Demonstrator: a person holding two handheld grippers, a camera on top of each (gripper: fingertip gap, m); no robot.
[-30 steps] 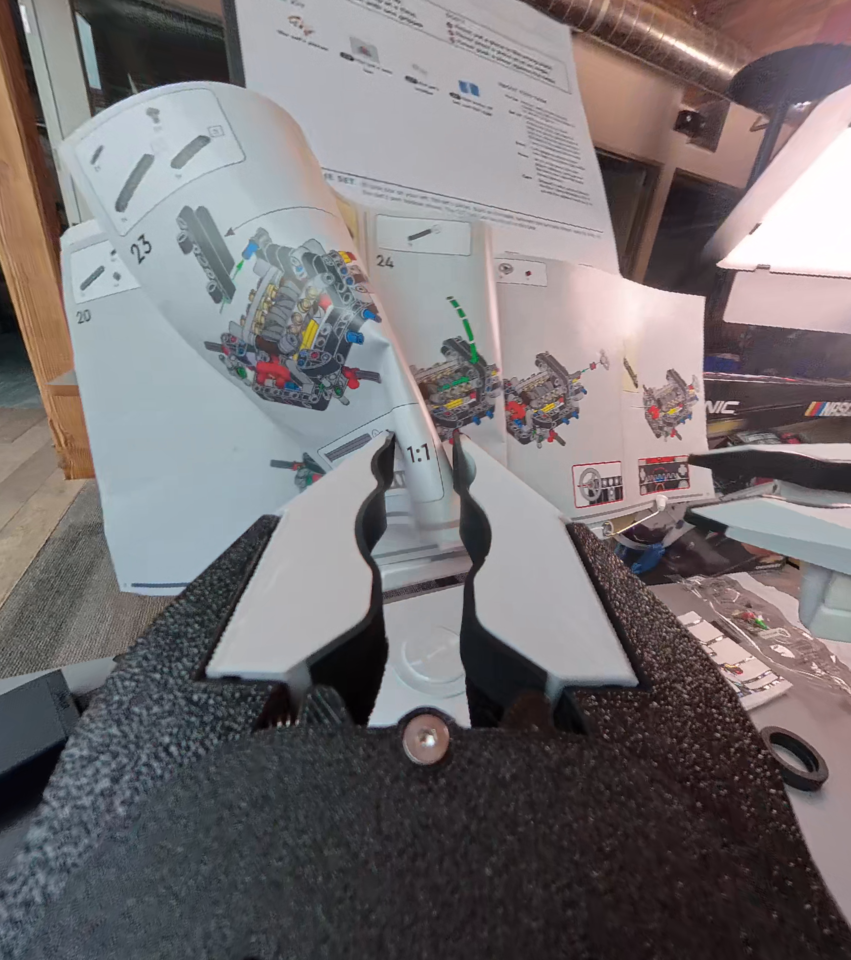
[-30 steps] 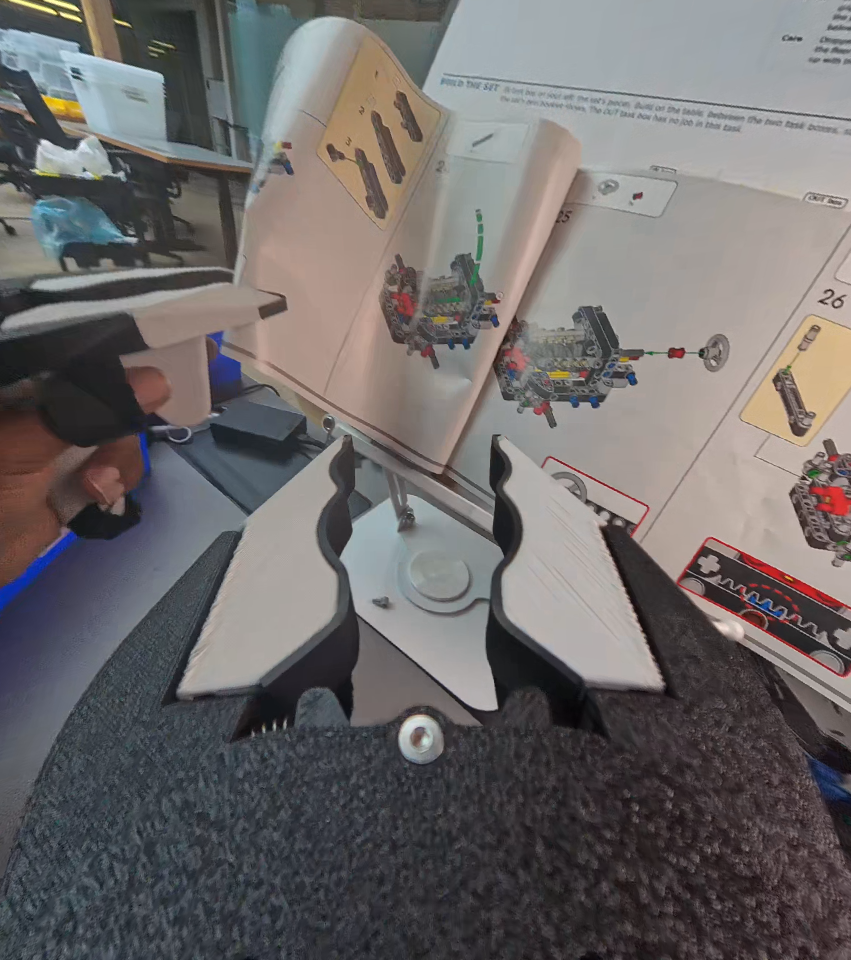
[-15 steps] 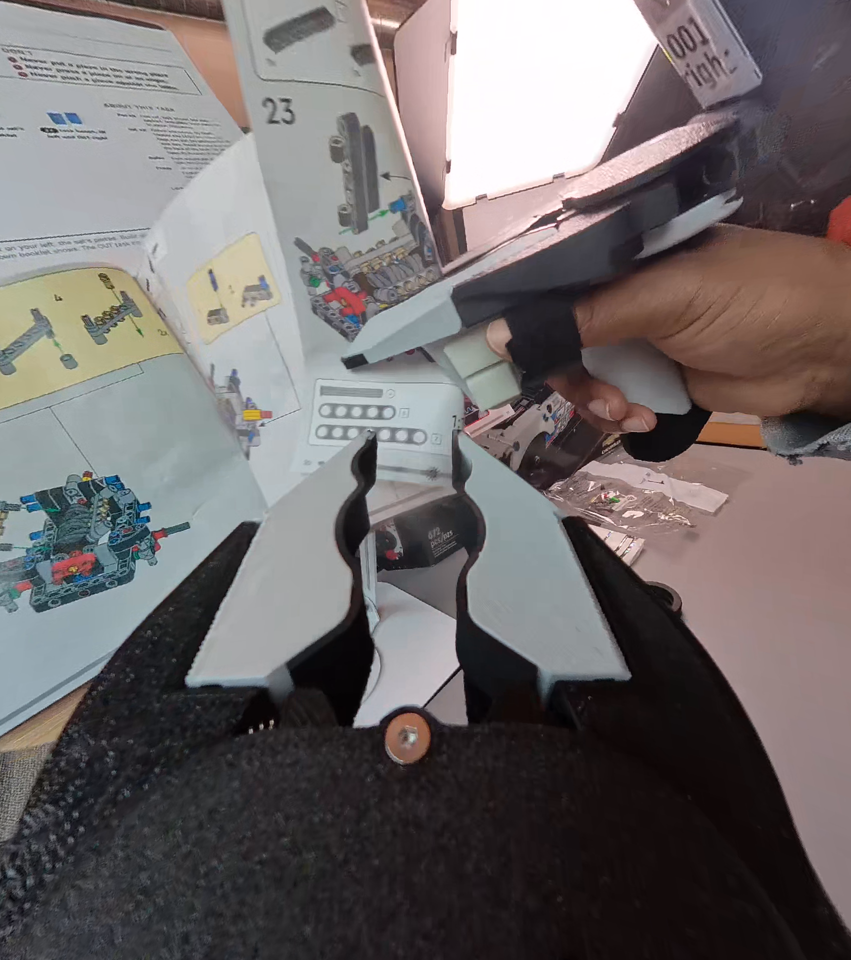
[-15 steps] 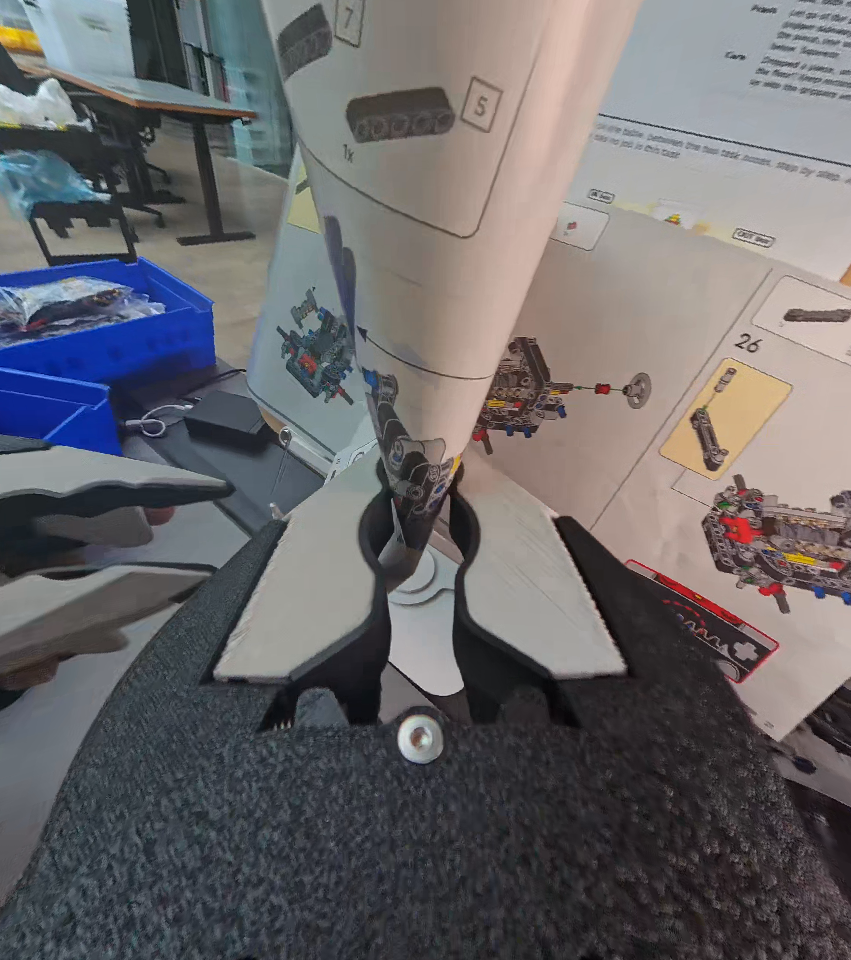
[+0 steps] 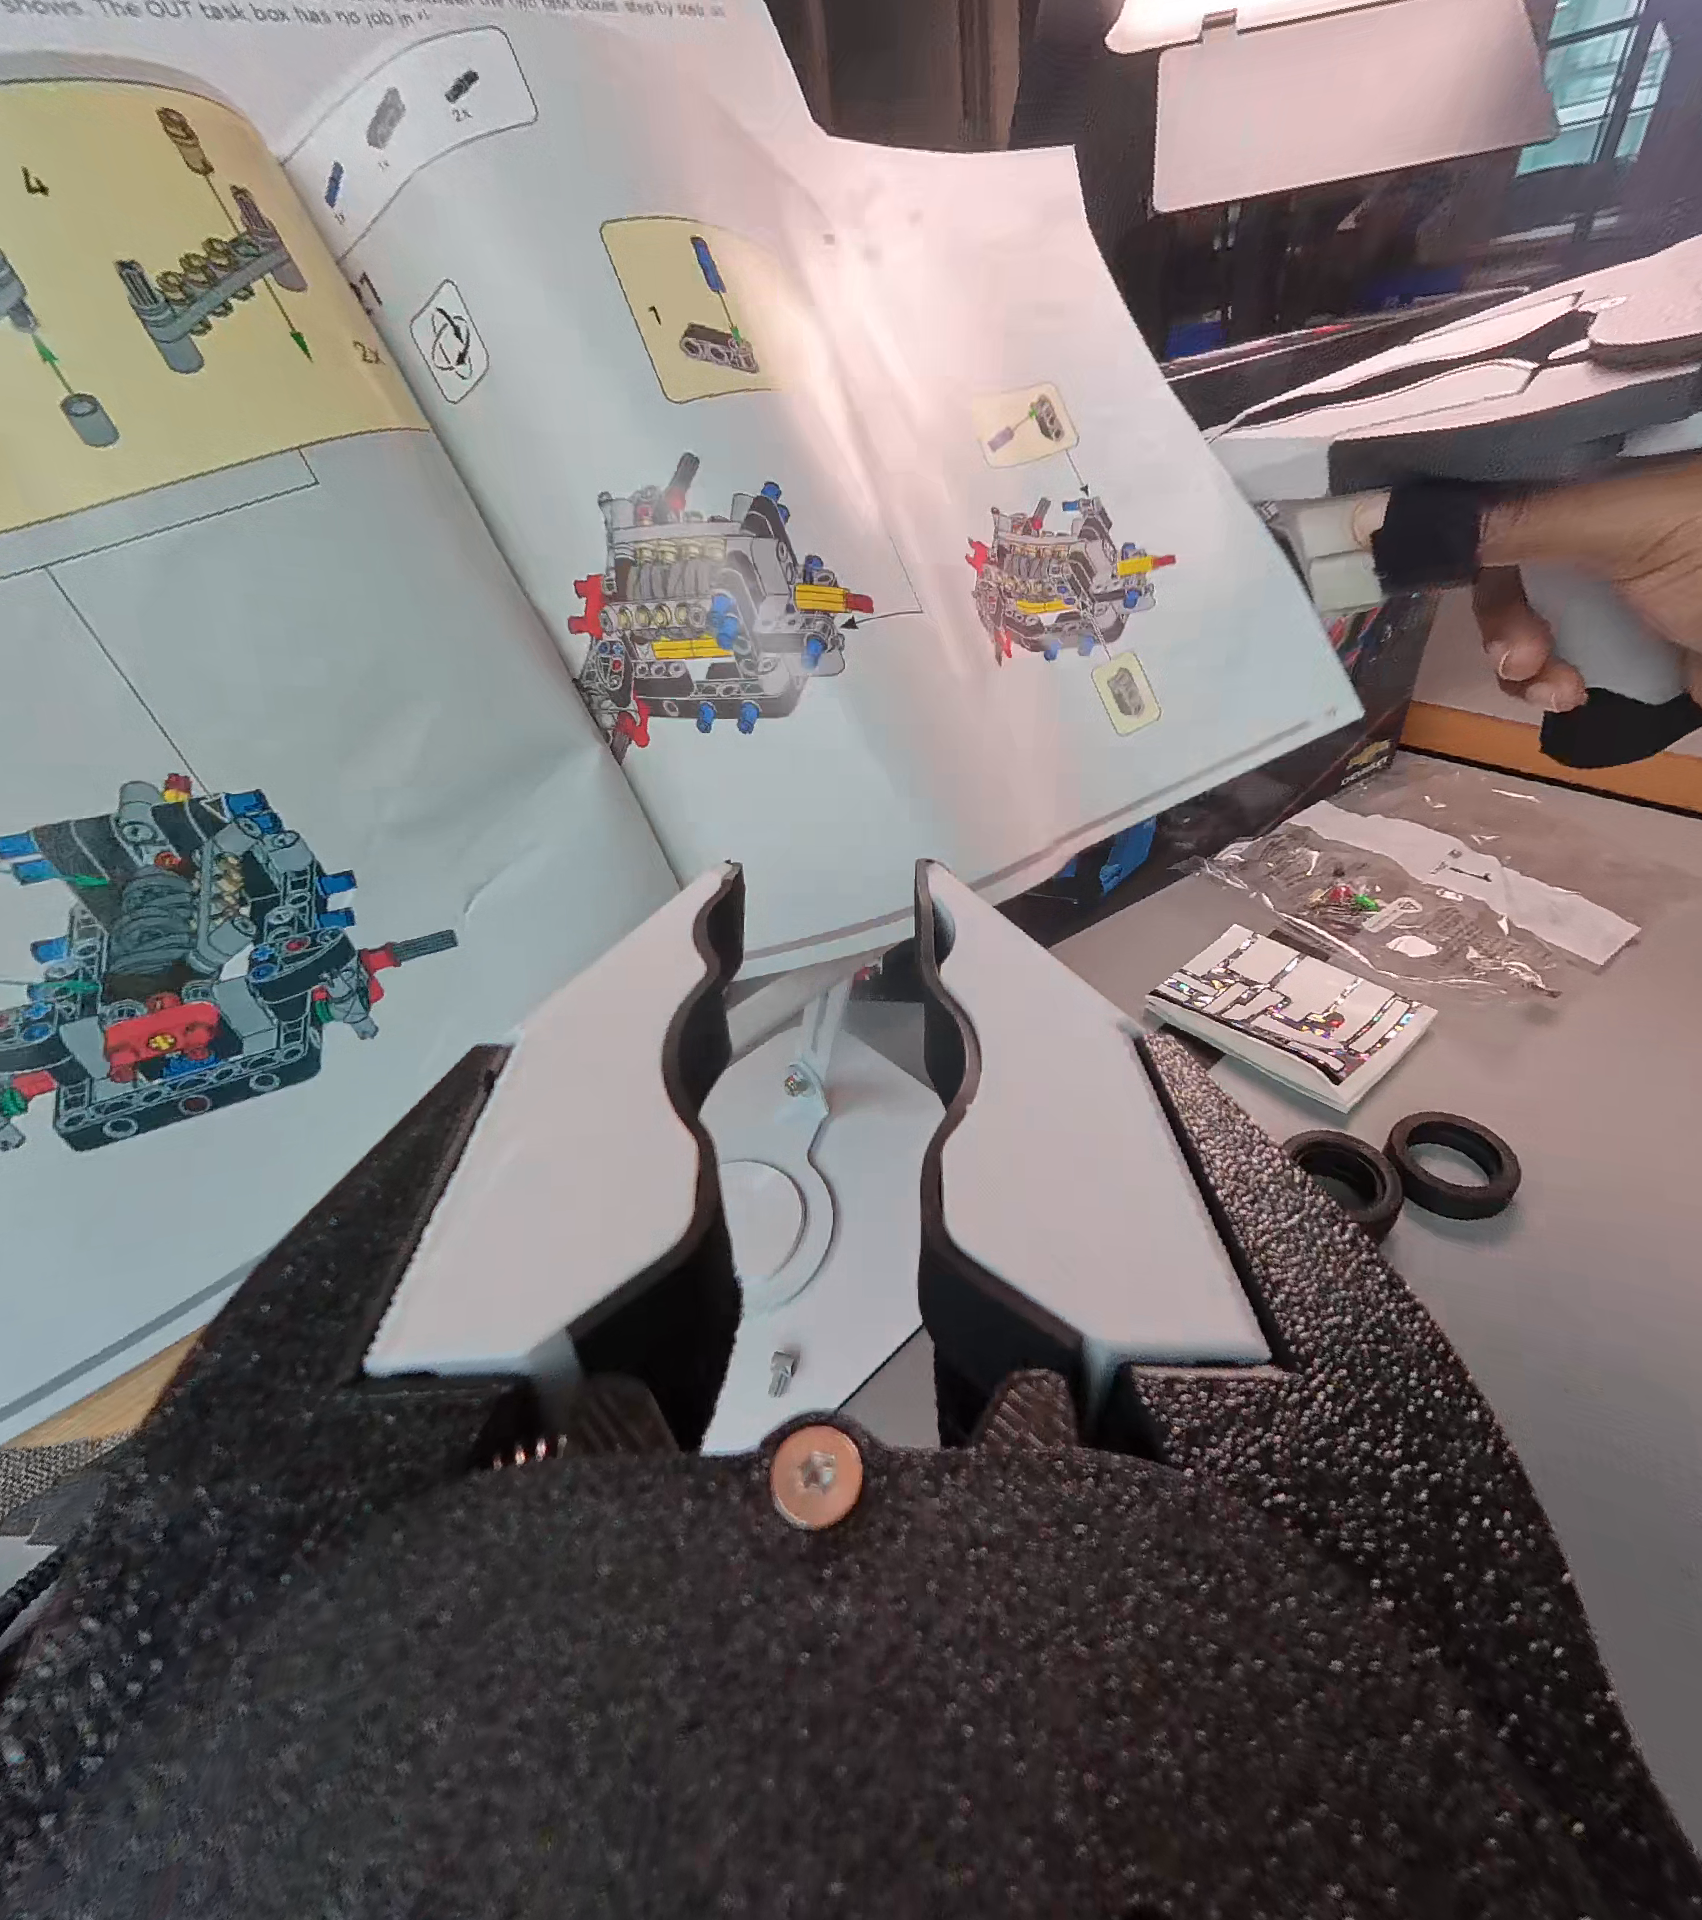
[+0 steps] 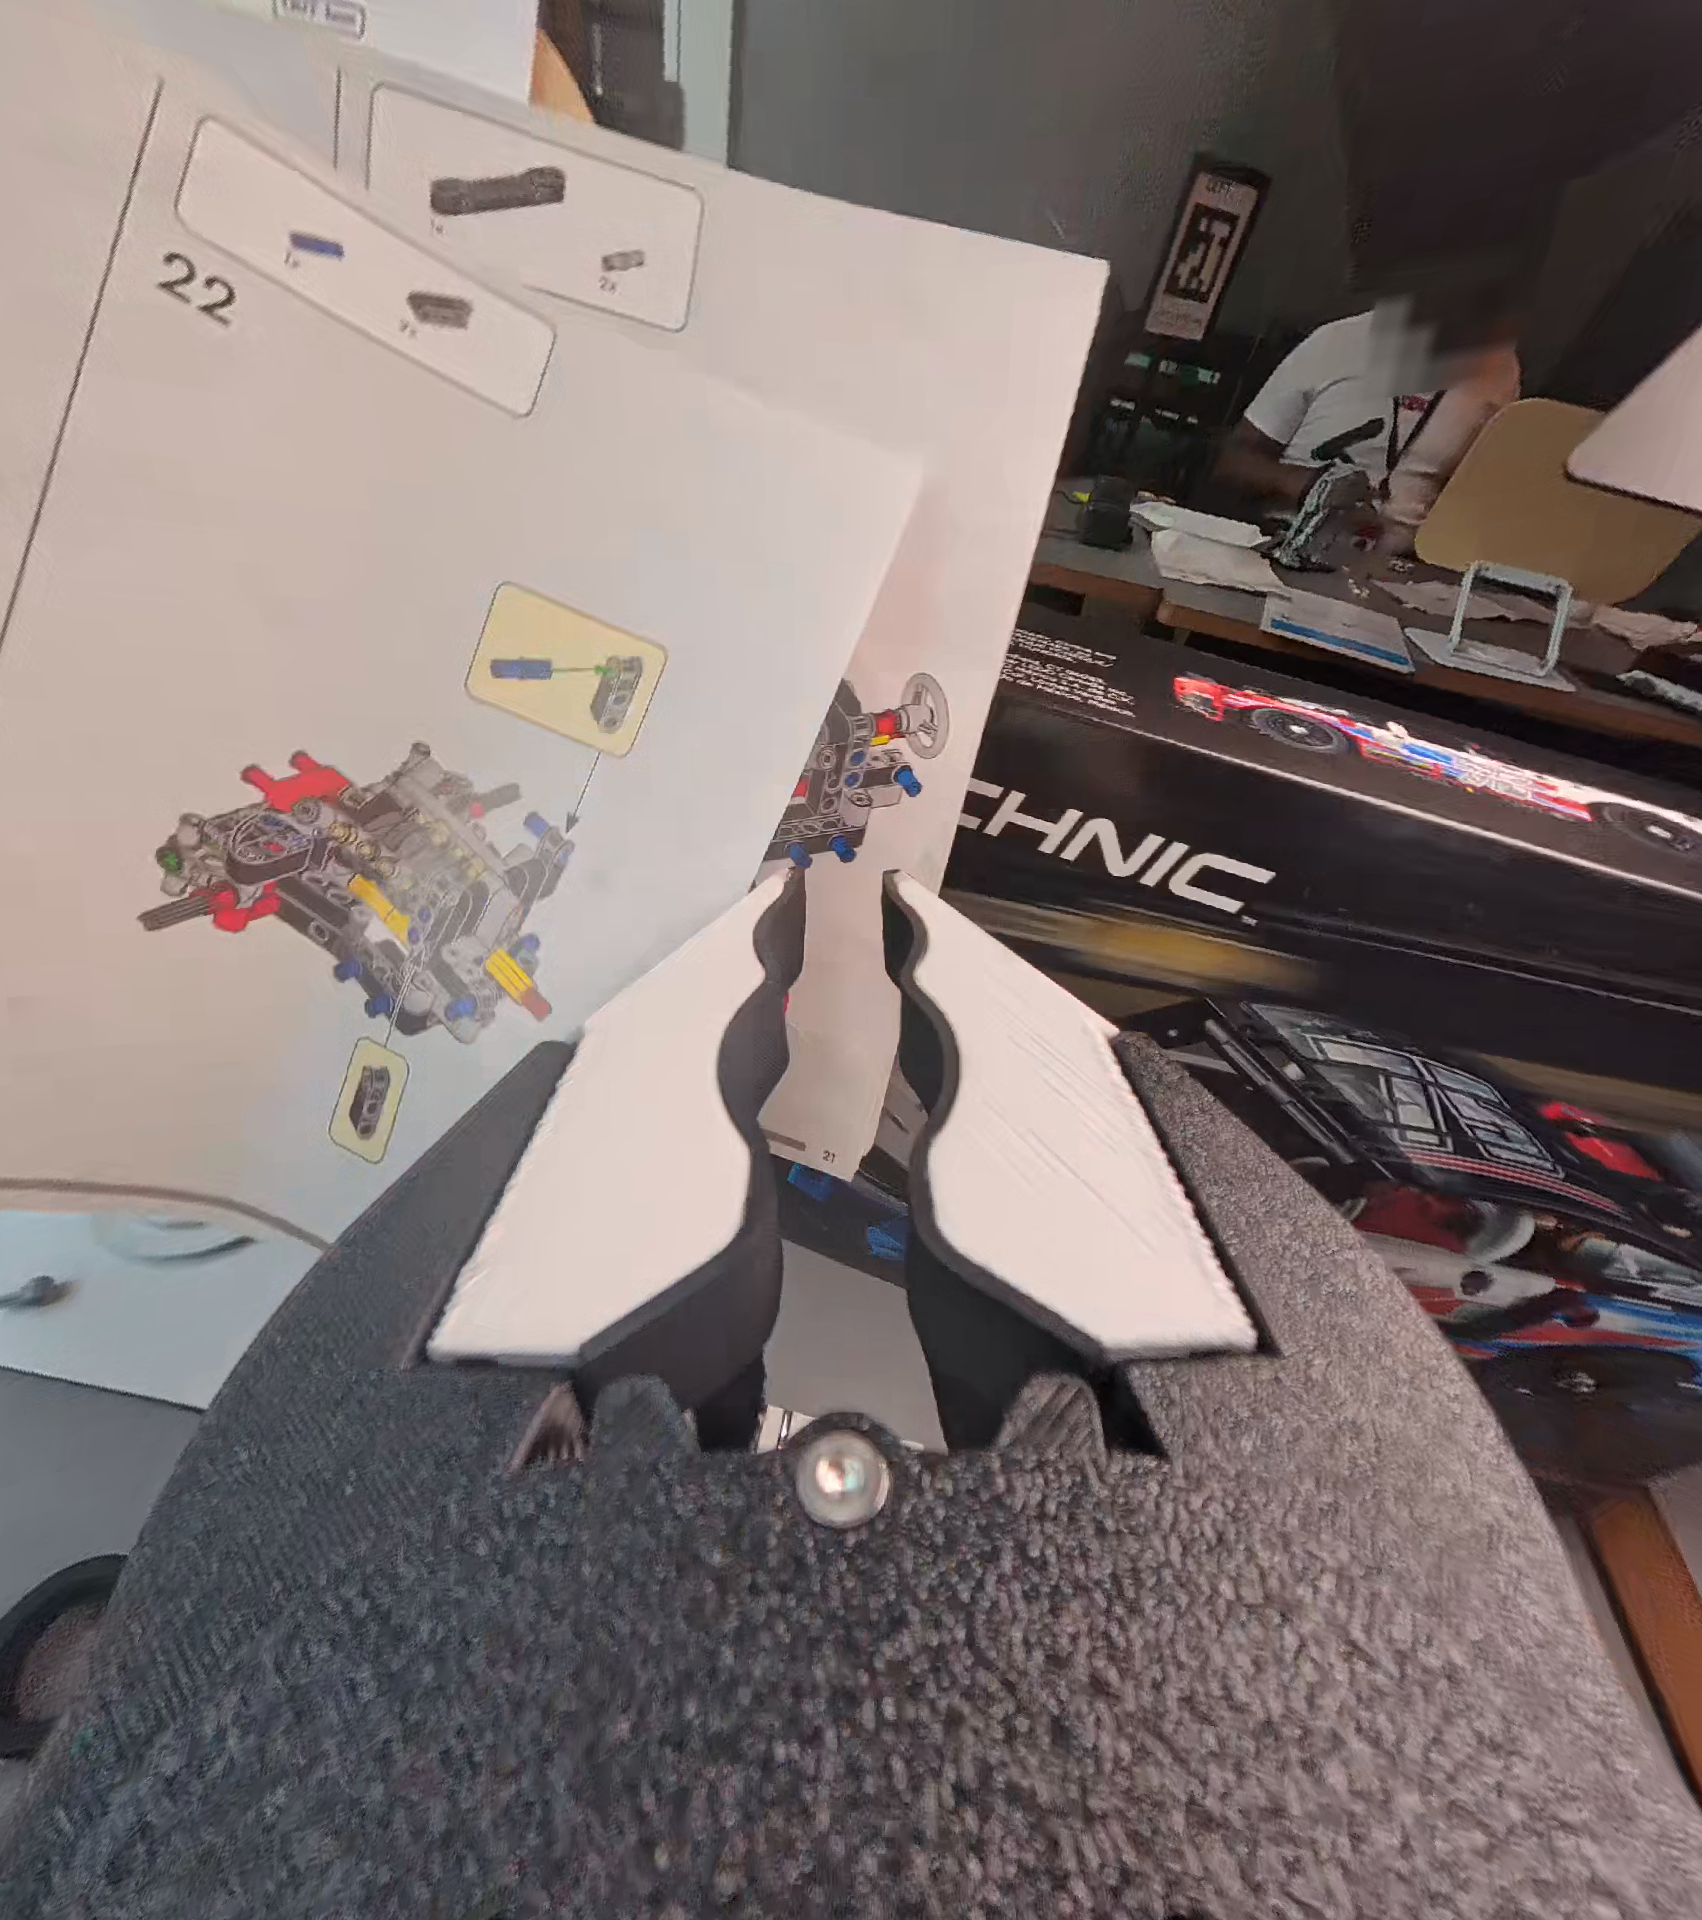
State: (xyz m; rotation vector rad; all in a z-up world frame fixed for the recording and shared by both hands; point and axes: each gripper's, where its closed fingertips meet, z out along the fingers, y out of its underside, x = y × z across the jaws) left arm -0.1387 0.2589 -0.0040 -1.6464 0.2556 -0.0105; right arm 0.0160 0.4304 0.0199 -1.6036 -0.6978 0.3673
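Pages of the open instruction booklet (image 5: 473,623), propped on its white stand (image 5: 805,1132), fill your left view; your left tongs (image 5: 826,883) are spread and empty just before its lower edge. Your right tongs (image 6: 836,883) stand parted too, a page edge (image 6: 826,1039) lying between them, not pinched. Beside them on the desk (image 5: 1605,1299) lie two black tyres (image 5: 1398,1169), a sticker sheet (image 5: 1283,1013) and the black set box (image 6: 1346,883).

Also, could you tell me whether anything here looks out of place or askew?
Yes: one booklet page stands lifted off the page behind instead of lying flat, its lower corner showing between the open fingers of the right claw. Nothing looks torn or spilled.
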